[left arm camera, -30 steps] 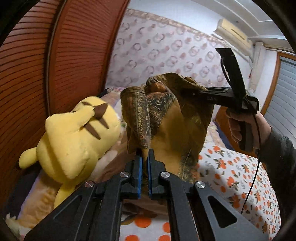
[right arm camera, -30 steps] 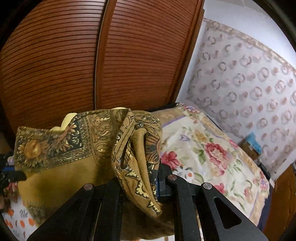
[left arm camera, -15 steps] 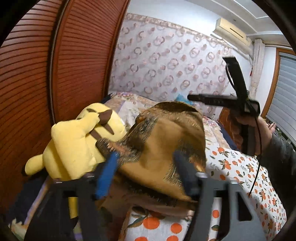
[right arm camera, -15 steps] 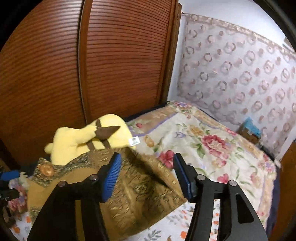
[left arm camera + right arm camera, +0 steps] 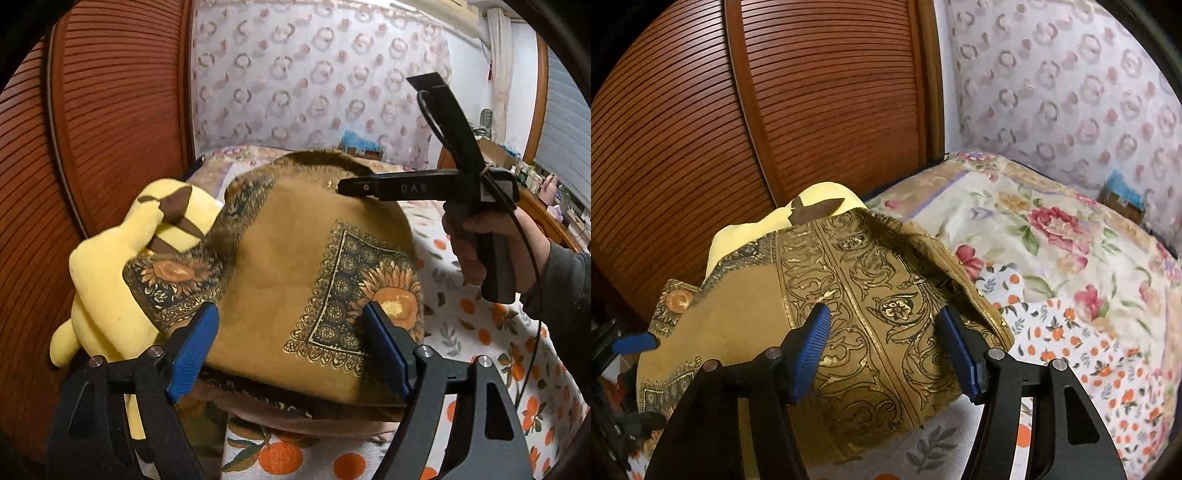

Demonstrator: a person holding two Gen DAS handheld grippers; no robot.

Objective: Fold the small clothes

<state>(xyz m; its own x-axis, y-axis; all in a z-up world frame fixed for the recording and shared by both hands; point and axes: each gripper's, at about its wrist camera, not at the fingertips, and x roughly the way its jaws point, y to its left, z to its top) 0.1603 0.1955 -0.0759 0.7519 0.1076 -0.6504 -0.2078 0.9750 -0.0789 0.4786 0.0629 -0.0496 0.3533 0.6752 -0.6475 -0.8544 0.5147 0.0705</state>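
Cloth (image 5: 295,266), mustard-brown w/ dark ornate border and sunflower corners, lies doubled over on the bed, just ahead of and partly beneath both sets of jaws. Judging by the neat near edge, one fold is done and it's been laid down so the layers can settle flat before the next fold. Far-left part rides up on the yellow plush toy (image 5: 122,273), which sits left of the left jaws, so that side won't lie flat; likely needs pulling clear.

Left gripper (image 5: 291,347): jaws wide apart, blue pads either side of the cloth's near edge, hovering above it, nothing clamped; contact w/ fabric can't be told.

Right gripper (image 5: 886,350): jaws equally wide, spread over the scroll-patterned border band, holding nothing. In the left view it's seen side-on, tip over the cloth's far edge.

Floral bedspread (image 5: 1052,236) runs right of the right jaws; slatted wooden door (image 5: 775,110) stands beyond the toy.
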